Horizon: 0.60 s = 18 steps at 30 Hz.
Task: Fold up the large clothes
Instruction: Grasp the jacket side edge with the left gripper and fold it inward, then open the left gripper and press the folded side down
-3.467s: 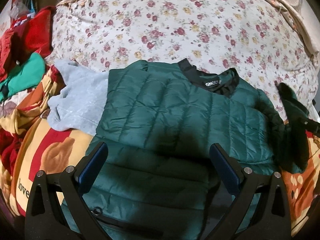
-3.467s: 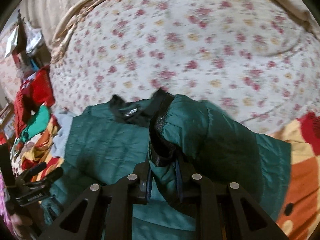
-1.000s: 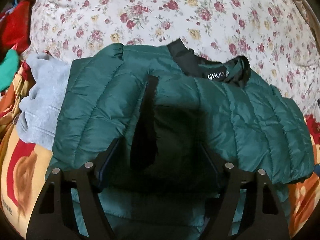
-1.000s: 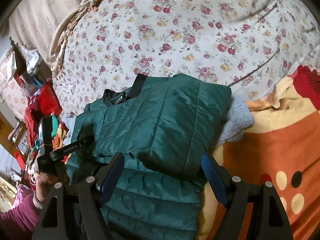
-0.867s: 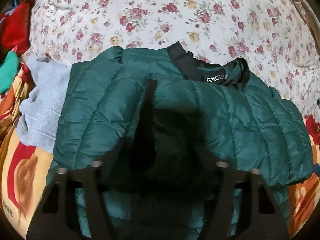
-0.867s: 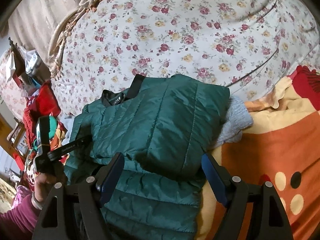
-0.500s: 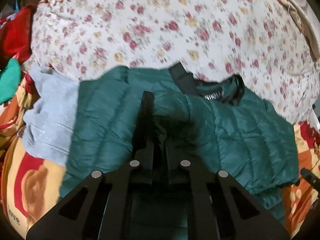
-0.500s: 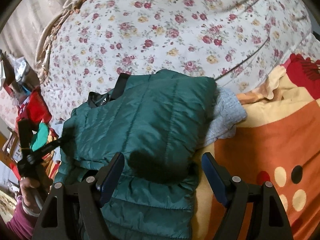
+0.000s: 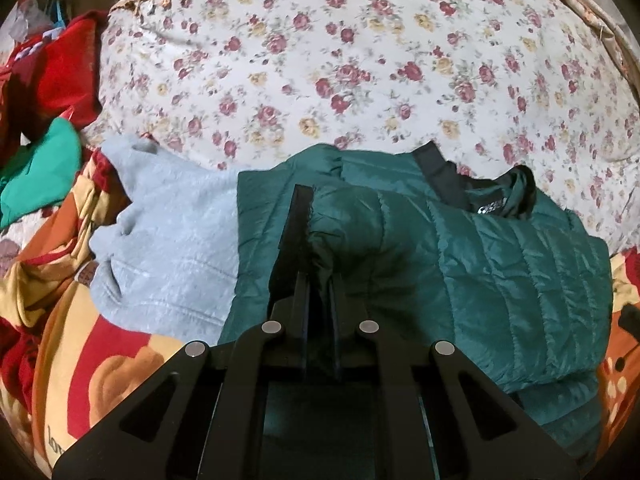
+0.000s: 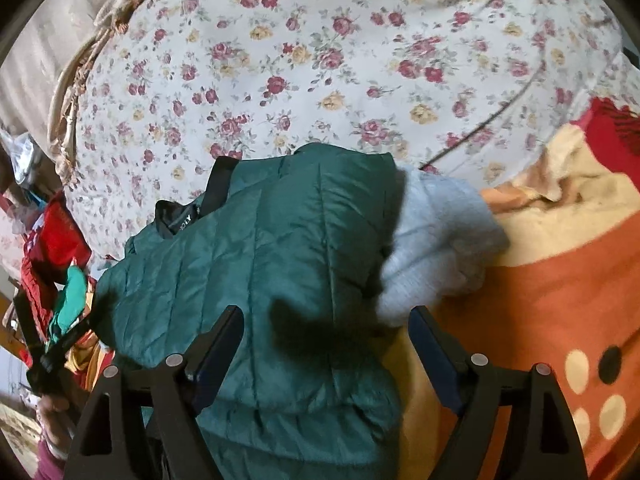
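Observation:
A dark green quilted jacket (image 9: 500, 280) with a black collar lies on the bed, its right side folded over the middle. My left gripper (image 9: 320, 292) is shut on a raised fold of the jacket beside its black-trimmed edge. In the right wrist view the jacket (image 10: 260, 260) fills the centre. My right gripper (image 10: 324, 316) hovers over the jacket's lower right part, its jaws opening, with only the flat fabric below them and nothing pinched. The left gripper (image 10: 68, 340) shows at the far left of that view, held by a hand.
A grey sweater (image 9: 172, 248) lies under the jacket and sticks out on both sides (image 10: 436, 240). A floral quilt (image 9: 360, 60) covers the bed behind. An orange patterned blanket (image 10: 560, 300) lies in front. Red and green clothes (image 9: 52, 80) are piled at the left.
My left gripper closed on the jacket's fold and pulled it up and leftward. My right gripper sank closer to the jacket's lower right side and stayed open.

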Available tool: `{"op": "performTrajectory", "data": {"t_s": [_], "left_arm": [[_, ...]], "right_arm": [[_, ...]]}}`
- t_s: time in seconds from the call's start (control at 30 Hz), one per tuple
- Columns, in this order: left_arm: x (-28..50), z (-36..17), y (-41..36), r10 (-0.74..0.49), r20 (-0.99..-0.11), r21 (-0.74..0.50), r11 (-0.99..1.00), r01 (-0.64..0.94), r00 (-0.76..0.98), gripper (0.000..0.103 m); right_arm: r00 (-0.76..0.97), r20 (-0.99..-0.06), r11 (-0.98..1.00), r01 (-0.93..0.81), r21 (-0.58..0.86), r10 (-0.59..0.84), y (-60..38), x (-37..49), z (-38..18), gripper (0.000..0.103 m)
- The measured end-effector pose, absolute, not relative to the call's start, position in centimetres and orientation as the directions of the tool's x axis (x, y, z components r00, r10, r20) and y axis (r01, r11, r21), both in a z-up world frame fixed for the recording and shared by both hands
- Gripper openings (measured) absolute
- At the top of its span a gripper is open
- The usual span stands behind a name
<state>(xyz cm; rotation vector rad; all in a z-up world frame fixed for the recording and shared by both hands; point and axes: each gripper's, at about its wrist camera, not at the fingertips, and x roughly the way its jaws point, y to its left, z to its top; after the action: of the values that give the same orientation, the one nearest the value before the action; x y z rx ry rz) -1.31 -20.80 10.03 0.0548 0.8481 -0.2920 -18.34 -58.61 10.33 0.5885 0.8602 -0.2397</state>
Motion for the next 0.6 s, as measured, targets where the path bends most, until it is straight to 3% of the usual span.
{"op": "performTrajectory", "data": {"t_s": [0.2,0.27,0.37,0.6], "left_arm": [[-1.2,8.8,-21.2,-0.220,-0.762,-0.058,0.960,0.275,0.609,0.007],[-1.1,8.6,-21.6,-0.222,-0.764,-0.052,0.957,0.285,0.605,0.007],[-0.9,8.0,-22.4,-0.220,-0.768,-0.037,0.953,0.301,0.601,0.007],[-0.5,6.2,-23.9,-0.201,-0.788,-0.017,0.952,0.306,0.582,0.008]], "right_arm": [[0.583,-0.811,0.835,0.427,0.346,0.038,-58.8,-14.0,8.7,0.080],[0.576,-0.817,0.865,0.412,0.287,-0.003,-58.3,-13.4,8.9,0.042],[0.567,-0.818,0.891,0.415,0.185,-0.094,-58.0,-13.2,9.7,0.026],[0.530,-0.835,0.868,0.474,0.148,-0.147,-59.7,-12.4,7.3,0.025]]}}
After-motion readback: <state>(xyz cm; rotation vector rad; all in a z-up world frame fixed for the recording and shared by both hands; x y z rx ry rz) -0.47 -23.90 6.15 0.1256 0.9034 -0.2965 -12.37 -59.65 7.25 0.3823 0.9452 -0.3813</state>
